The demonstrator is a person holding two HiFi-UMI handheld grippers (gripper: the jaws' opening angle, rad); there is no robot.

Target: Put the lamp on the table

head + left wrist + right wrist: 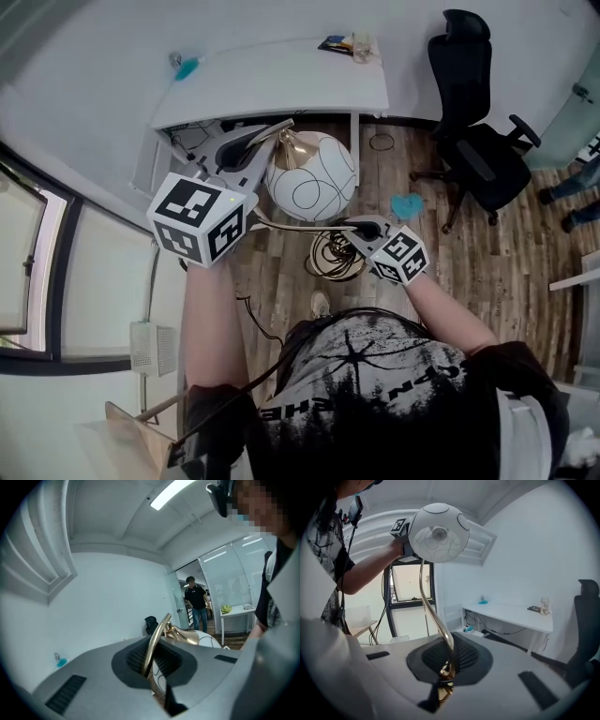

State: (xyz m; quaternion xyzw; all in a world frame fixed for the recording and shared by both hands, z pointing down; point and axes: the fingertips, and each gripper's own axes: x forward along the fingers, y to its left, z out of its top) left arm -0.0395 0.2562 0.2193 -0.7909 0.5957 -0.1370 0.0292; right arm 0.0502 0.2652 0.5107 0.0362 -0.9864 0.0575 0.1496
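The lamp has a white globe shade point(311, 175) with thin line patterns, a gold cap and a curved gold stem point(429, 606). It hangs in the air over the wooden floor, in front of the white table point(281, 84). My left gripper point(267, 139) is shut on the stem just below the gold cap point(180, 634). Lower down, near the gold ring base point(336, 255), my right gripper point(354, 228) is shut on the same stem. In the right gripper view the globe point(438, 532) stands high above the jaws.
A black office chair point(478, 141) stands right of the table. On the table lie a teal object point(186, 67) and small items point(345, 43). Cables hang under the table. A person point(197, 602) stands in a far doorway. A window point(28, 272) is at the left.
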